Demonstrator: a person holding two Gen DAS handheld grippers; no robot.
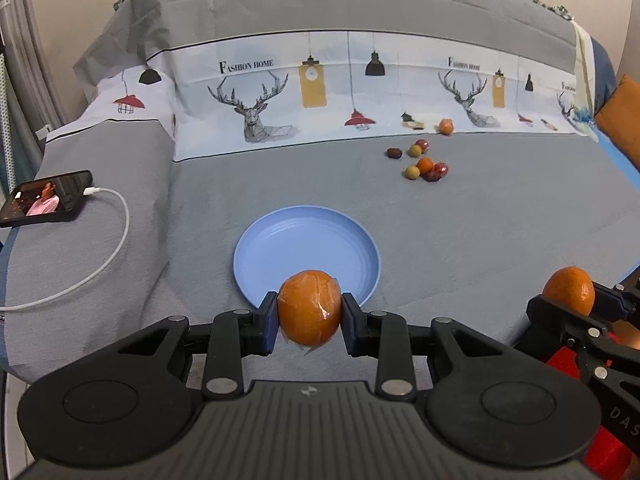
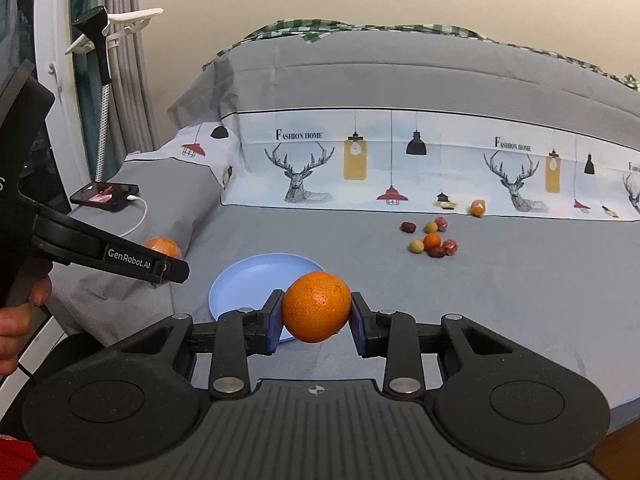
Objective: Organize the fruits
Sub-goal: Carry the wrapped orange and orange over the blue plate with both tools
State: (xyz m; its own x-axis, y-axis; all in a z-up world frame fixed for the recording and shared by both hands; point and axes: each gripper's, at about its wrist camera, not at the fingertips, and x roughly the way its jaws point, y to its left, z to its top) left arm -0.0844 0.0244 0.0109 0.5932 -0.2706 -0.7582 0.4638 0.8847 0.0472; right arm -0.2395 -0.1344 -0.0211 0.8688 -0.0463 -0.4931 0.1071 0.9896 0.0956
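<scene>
My left gripper is shut on a plastic-wrapped orange and holds it over the near rim of an empty blue plate. My right gripper is shut on a bare orange, held above the bed just right of the plate. The right gripper and its orange show at the right of the left wrist view. The left gripper and its wrapped orange show at the left of the right wrist view. Several small fruits lie in a loose cluster far right, also in the right wrist view.
A grey bedsheet covers the bed, with a deer-print band along the back. A phone with a white charging cable lies at the left. One wrapped orange sits apart by the printed band. An orange cushion is at the far right.
</scene>
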